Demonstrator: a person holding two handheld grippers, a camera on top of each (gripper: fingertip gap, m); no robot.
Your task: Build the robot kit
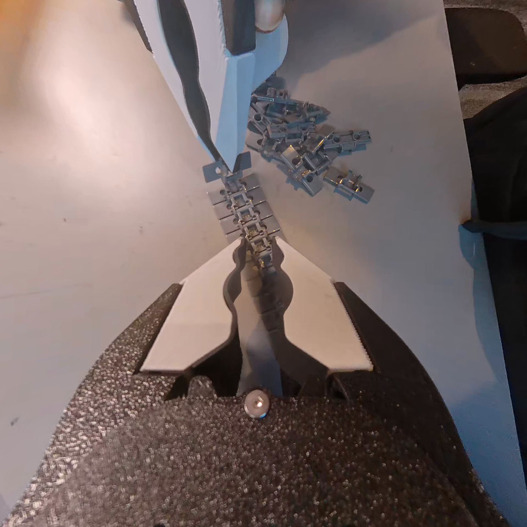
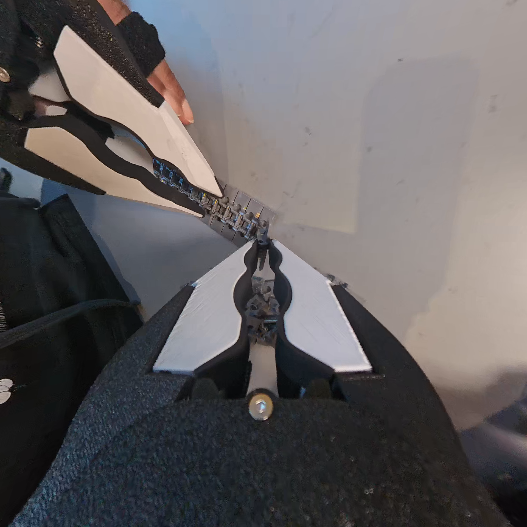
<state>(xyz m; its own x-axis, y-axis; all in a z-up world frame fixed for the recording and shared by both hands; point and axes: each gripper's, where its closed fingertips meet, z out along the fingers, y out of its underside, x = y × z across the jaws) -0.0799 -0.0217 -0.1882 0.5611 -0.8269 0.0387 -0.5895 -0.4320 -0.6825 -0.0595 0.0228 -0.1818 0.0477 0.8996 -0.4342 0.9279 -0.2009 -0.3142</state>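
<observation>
Two grippers share the chain: left gripper clamps its near end, right gripper pinches the far link, which wants squaring to the chain, loose links lying right.

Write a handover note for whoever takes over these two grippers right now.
Left gripper: shut on the assembled metal link chain, which lies flat on the white table.
Right gripper: shut on a single loose link at the chain's far end; whether it is hooked in cannot be told.
Pile of loose links: on the table beside the right gripper, apart from the chain.
Done: several links joined in a row.
Left: the pile is still unattached.
</observation>
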